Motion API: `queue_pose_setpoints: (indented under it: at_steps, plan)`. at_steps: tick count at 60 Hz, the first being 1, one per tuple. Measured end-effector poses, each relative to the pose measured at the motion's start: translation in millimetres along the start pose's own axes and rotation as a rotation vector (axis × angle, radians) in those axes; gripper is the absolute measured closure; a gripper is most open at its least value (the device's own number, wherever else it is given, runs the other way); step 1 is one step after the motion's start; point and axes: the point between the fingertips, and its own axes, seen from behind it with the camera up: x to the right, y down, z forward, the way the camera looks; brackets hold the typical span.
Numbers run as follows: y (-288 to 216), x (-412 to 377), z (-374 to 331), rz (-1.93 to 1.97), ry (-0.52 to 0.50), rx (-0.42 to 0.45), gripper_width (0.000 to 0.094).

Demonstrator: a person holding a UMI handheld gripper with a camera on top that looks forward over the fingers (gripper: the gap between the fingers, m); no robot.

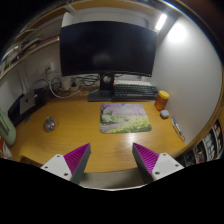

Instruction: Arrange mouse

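gripper: fingers spread apart, nothing between them | mouse: on wooden desk, well ahead and to the left of the fingers | mouse pad: straight ahead, before keyboard and monitor
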Motion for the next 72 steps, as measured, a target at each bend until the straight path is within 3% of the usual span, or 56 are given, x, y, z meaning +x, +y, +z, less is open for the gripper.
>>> queue_pose_setpoints:
  at_steps: [26,49,72]
  plan:
    - [15,-196,32,-0.074,-0.259,0.091,0.0068]
    - [18,-294,106,-0.064,-0.25,0.087,0.0076]
    - [-13,-311,183,-0.053,-0.166,0.082,0.0072]
